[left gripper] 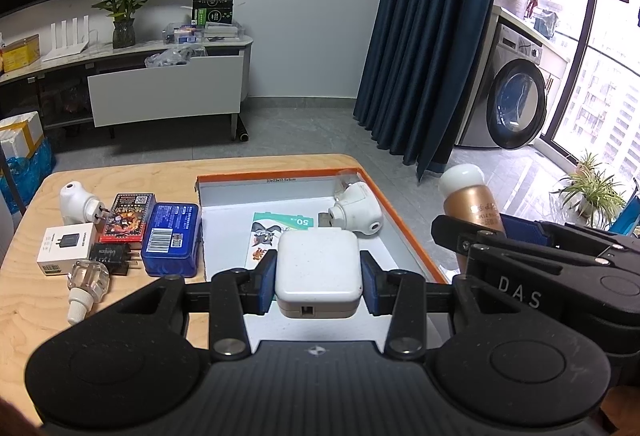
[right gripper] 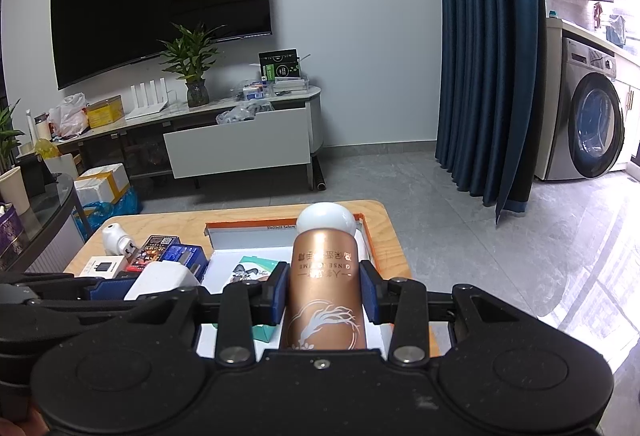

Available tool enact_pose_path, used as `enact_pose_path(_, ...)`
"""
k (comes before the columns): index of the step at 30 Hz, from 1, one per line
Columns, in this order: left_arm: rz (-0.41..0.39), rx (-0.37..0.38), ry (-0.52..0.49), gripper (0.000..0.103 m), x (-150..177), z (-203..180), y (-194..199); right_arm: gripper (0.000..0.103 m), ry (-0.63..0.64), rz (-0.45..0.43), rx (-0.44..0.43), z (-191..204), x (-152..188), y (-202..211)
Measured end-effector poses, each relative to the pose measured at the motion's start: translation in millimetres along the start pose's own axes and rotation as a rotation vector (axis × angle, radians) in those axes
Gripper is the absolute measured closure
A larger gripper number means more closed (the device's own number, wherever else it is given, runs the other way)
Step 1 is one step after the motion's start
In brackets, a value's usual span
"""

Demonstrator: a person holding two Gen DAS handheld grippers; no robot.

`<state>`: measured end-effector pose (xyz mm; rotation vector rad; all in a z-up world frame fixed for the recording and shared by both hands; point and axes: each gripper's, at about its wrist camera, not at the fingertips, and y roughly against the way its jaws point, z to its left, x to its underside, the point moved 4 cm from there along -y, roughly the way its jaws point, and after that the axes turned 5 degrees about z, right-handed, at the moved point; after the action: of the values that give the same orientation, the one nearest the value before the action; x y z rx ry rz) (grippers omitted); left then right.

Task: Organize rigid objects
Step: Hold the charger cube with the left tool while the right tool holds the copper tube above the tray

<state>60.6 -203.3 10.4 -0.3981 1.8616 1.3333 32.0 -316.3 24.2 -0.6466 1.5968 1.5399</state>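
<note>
a: status on both tools?

b: left tool clamped on the white charger, pads on its two side faces, port end facing the camera. right tool clamped on the gold bottle, white cap pointing away, long axis running straight out along the fingers.

a: where's the box from there?

b: orange-rimmed box sits on the wooden worktop. charger hangs over the near half of it, box floor directly below. already inside: a white plug-in unit at the far right corner and a cartoon card flat mid-floor.

a: and the bottle?

b: in the left view it's at or just past the box's right rim; in its own view it looks over the right half. fisheye, so can't tell exactly.

a: which goes first?

b: my read: the left. the charger is already over open floor, so it only needs to go down. bottle likely needs a shift left, and laying it along the right wall would keep it off the plug-in unit.

a: leftovers?

b: blue box, red card box, white carton, black plug, clear refill bottle, second white plug-in, all on the worktop left of the box, nearer the left hand.
</note>
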Motion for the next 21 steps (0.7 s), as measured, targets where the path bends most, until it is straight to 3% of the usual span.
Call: enact_pose_path(21,0.012,-0.003,0.013,0.061,2.8,2.9,-4.8,0.057,-0.003,0.008,0.001,-5.5,3.3,-5.2)
